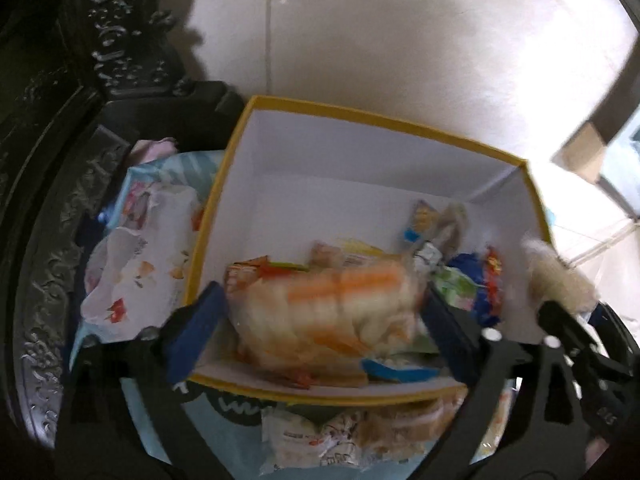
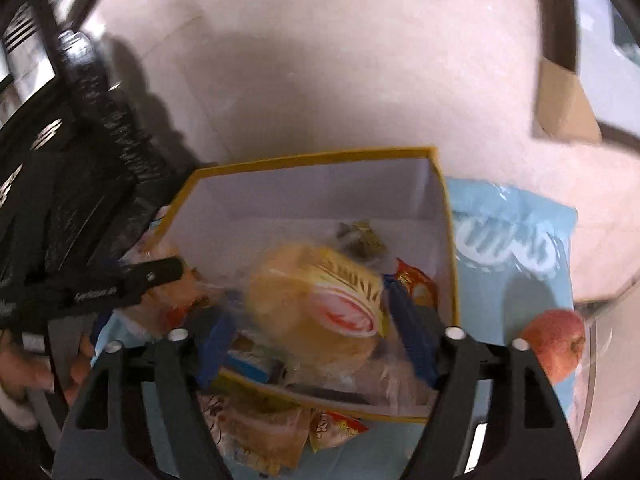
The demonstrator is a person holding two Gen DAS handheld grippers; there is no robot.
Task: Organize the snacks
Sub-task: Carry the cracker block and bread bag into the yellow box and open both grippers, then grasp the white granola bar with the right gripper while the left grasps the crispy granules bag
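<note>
1. Left wrist view. The yellow-rimmed box [image 1: 384, 128] stands on a pale blue bag [image 1: 168, 168] and already holds a loose heap of small wrappers against its near and right walls; the far half of the floor is bare. A packet of orange-and-white wafers [image 1: 332, 304] lies blurred on top of the heap, between the fingers of the left gripper [image 1: 320, 336].
2. Left gripper: jaws spread wide. A gap shows beside the left pad; the right pad sits close to the packet, contact unclear through blur. Judged released, the packet lying in the box.
3. Left outside: a floral pack [image 1: 136, 280] beside the box's left wall, and wrapped snacks [image 1: 344, 436] in front of its near wall.
4. Right wrist view. Same box [image 2: 312, 156], seen from above its near wall. A round bun in clear wrap [image 2: 320, 304] sits between the fingers of the right gripper [image 2: 316, 344], above the box.
5. Right gripper: jaws fairly wide; blur hides whether the pads press the bun, so I cannot tell if it is held or let go.
6. Still outside: packets [image 2: 260, 432] at the near wall, an apple [image 2: 554, 340] to the right.
7. Pose: both grippers tilt steeply down over the box. Judged partway done.
</note>
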